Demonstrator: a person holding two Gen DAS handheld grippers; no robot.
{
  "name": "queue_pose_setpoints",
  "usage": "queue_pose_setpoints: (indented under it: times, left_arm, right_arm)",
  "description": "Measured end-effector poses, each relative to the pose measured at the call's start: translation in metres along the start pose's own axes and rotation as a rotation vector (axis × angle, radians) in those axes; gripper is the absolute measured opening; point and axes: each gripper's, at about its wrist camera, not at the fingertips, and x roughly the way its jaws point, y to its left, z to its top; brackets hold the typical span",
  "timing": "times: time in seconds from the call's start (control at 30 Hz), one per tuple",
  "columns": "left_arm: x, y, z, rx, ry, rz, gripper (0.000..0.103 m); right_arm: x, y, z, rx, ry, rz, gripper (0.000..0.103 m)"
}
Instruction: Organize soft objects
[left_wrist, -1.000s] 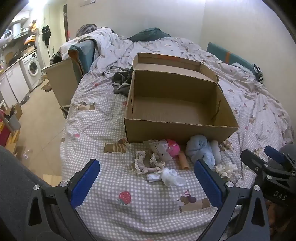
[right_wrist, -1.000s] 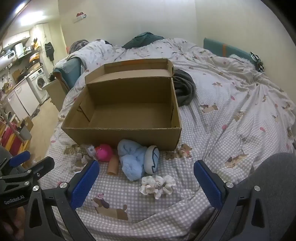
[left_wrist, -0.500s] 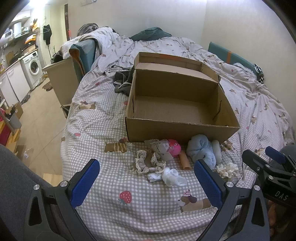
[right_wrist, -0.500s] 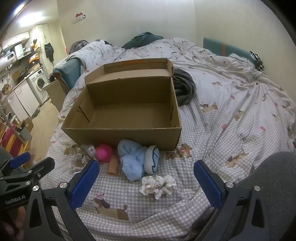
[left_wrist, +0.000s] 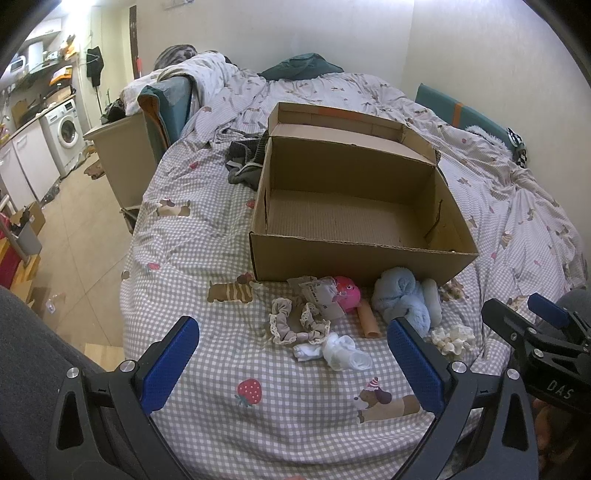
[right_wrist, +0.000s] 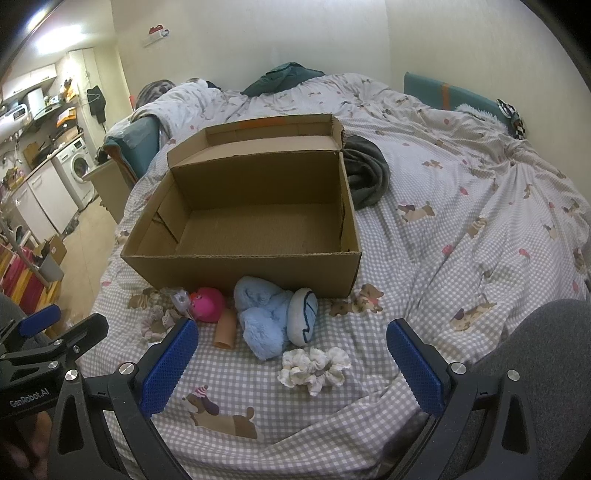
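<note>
An open cardboard box (left_wrist: 354, 254) (right_wrist: 240, 269) stands on the checked bed, nothing inside it. In front of it lie a beige lace scrunchie (left_wrist: 295, 323), a white sock (left_wrist: 340, 352), a pink plush toy (left_wrist: 347, 295) (right_wrist: 207, 299), a tan tube (left_wrist: 369, 321) (right_wrist: 226, 332), a blue fluffy slipper (left_wrist: 402, 299) (right_wrist: 262, 317) and a cream scrunchie (left_wrist: 452, 338) (right_wrist: 314, 367). My left gripper (left_wrist: 291, 365) is open and empty, short of the beige scrunchie and sock. My right gripper (right_wrist: 291, 363) is open and empty, above the cream scrunchie.
A dark grey garment (right_wrist: 365, 173) lies beside the box. A rumpled duvet and teal cushion (left_wrist: 166, 99) are at the bed's far end. The bed edge drops to the floor on the left (left_wrist: 74, 258), with a washing machine (left_wrist: 68, 133) beyond.
The left view has shifted slightly, the box and items sit a little further ahead. The right gripper has hardly moved. Both stay open.
</note>
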Motion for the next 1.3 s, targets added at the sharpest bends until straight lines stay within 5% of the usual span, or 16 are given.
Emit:
queue_pose_setpoints:
  times: [1.3]
  left_arm:
    - [-0.004,-0.003,-0.001,-0.009,0.009,-0.002,0.102]
  right_arm:
    - [0.004,-0.001,0.001,0.019,0.014,0.004,0.103]
